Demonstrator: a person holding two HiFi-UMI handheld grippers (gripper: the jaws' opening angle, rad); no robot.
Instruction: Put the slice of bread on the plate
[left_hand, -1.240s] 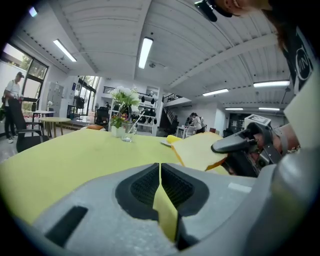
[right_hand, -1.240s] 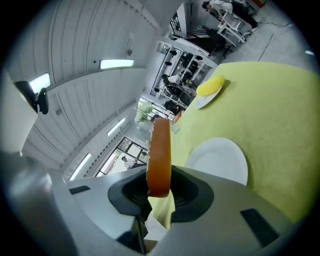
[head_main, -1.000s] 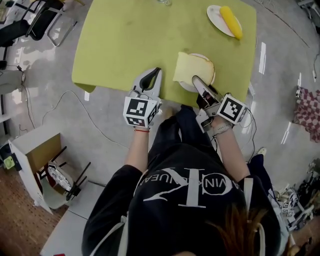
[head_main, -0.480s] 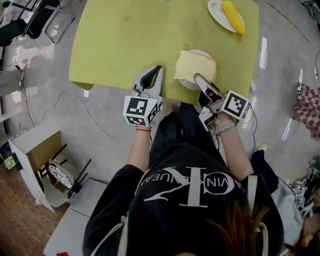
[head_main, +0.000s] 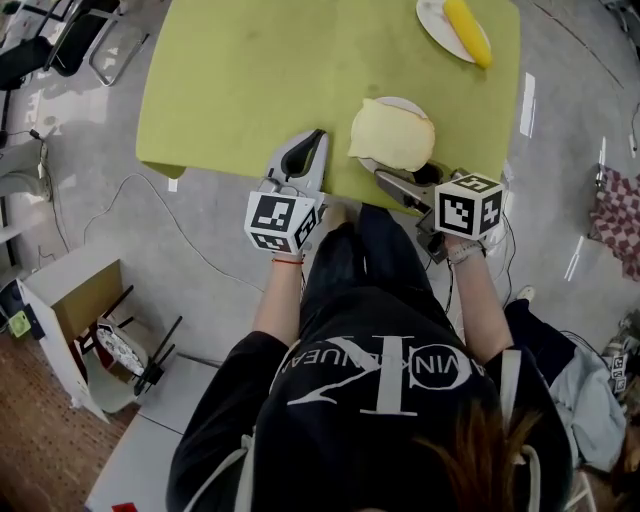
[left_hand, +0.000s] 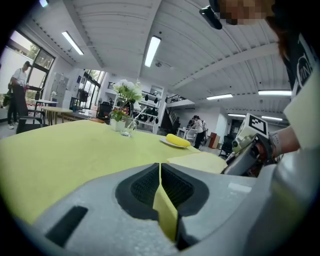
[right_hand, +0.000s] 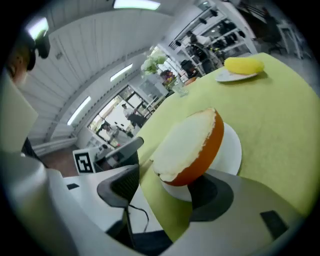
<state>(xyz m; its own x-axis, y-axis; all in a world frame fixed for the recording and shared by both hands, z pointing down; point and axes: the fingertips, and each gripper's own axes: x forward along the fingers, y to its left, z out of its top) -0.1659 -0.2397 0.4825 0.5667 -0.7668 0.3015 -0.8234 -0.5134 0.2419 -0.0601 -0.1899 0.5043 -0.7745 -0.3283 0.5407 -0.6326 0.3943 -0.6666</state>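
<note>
Right gripper, head view: at the near table edge, 6 o'clock of the plate, jaws pointing at it. Slice of bread lies on the plate, covers most of it and overhangs at 9 o'clock. Left gripper rests on the table at 8 o'clock of the plate, apart from it. Far plate with a yellow cob sits at 1 o'clock.

Left gripper view: jaws pressed together, nothing between them.

Right gripper view: jaws spread wide, gripping nothing. Slice sits on the plate just ahead, crust overhanging the near rim above one jaw. Can't tell if they touch.

Judgement: bread is placed, release stage. Next move: draw the right gripper back toward 6 o'clock without snagging the overhang.
</note>
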